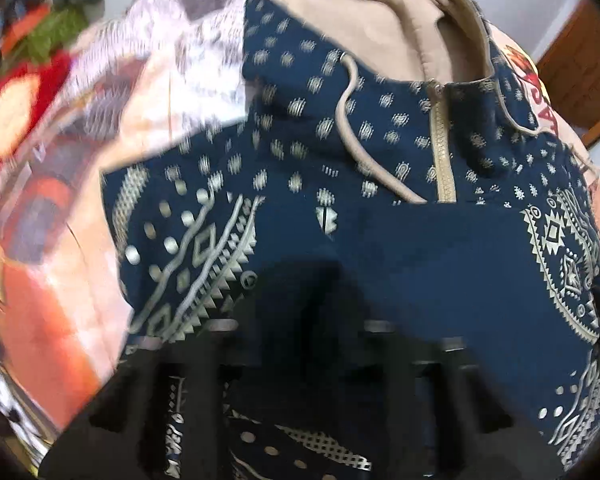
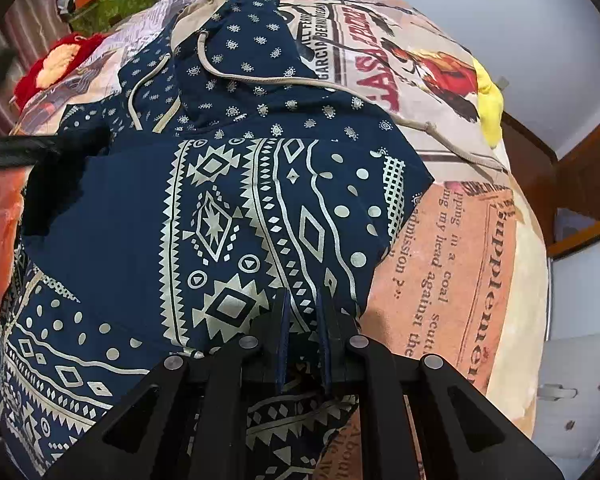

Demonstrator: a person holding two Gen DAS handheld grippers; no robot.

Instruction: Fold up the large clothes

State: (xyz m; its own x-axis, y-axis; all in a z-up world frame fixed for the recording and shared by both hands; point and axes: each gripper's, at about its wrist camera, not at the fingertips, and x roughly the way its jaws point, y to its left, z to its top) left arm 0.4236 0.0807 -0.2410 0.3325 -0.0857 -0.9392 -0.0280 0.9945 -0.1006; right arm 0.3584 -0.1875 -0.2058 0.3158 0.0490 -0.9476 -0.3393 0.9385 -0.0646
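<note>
Right gripper fingers pinching hoodie hem edge; left gripper's state unclear.

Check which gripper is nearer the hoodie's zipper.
Left. The left gripper hangs just below the zipper, over the hoodie chest; the right gripper pinches the patterned side edge, farther away.

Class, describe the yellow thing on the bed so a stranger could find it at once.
Start at the bed's printed cover, with the navy patterned hoodie on it. Beyond the hoodie, at the cover's far edge by the wall, lies a soft yellow thing, the only plain bright yellow thing there.
</note>
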